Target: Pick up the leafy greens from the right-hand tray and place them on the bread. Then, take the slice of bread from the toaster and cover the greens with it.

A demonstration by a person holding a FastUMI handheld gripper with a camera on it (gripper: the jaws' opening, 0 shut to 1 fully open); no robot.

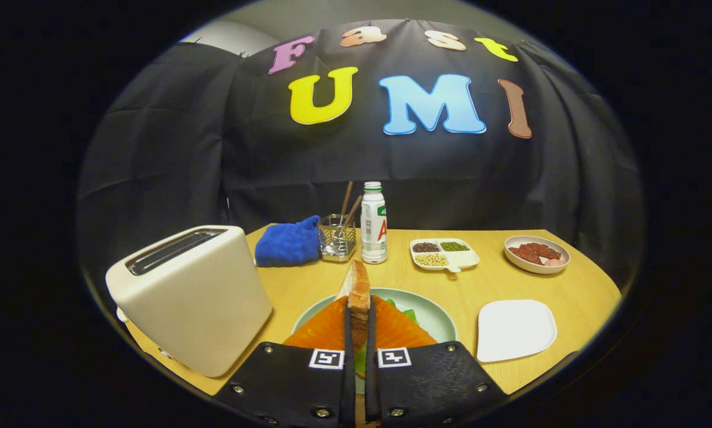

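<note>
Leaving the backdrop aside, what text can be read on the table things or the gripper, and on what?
On the bottle: label print too small and blurred to read.
On the hand-held gripper: two square patterned tags, no words; its fingers are shut on the slice of bread above the plate.
Nothing else carries text.

The claw points straight ahead, level, its two fingers drawn almost together and pressing on a bread slice held upright on edge.

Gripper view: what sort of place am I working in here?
Likely a staged kitchen tabletop in a recording booth: a toaster, a green plate and a black cloth wall behind. The gripper is shut on a bread slice.
</note>
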